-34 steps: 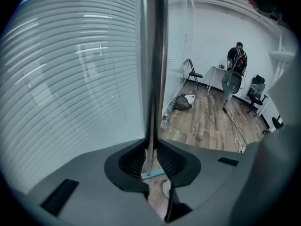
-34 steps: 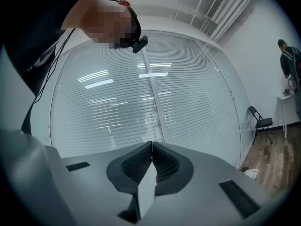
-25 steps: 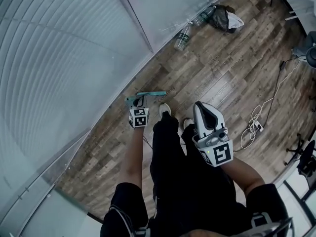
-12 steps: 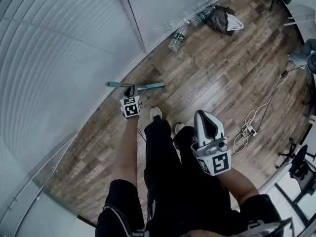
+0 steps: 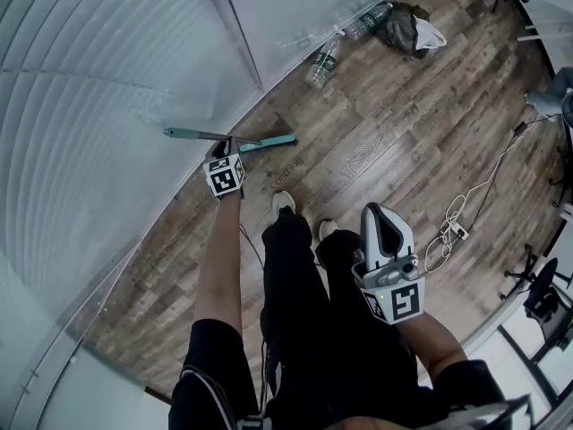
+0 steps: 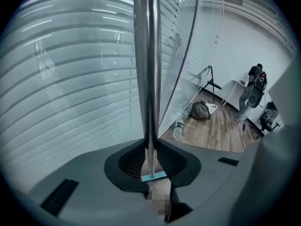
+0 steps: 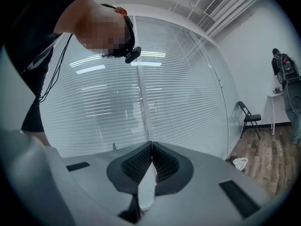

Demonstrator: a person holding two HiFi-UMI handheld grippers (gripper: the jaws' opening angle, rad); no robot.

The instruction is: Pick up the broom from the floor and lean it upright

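Left gripper view: the left hand-held gripper [image 6: 149, 161] is clamped on the thin broom [image 6: 146, 55] beside the glass wall [image 6: 70, 79]; the right hand-held gripper [image 7: 151, 161] is closed and empty. The smooth pole could pivot in this narrow grip and strike the glass.

A: Broom [image 5: 273, 141] colours?
B: Teal at both ends, dark grey between.
A: Floor [image 5: 376, 141]?
B: Brown wood-plank grain. Blinds [image 5: 107, 88] at ten o'clock are pale grey-white horizontal slats.
A: Grippers?
B: Left gripper [image 5: 229, 150] and right gripper [image 5: 376, 213] have grey-white bodies and black-and-white square-marker cubes.
A: One o'clock?
B: Clear bottle [image 5: 322, 61] with a green label, and a dark bag [image 5: 403, 30] with white.
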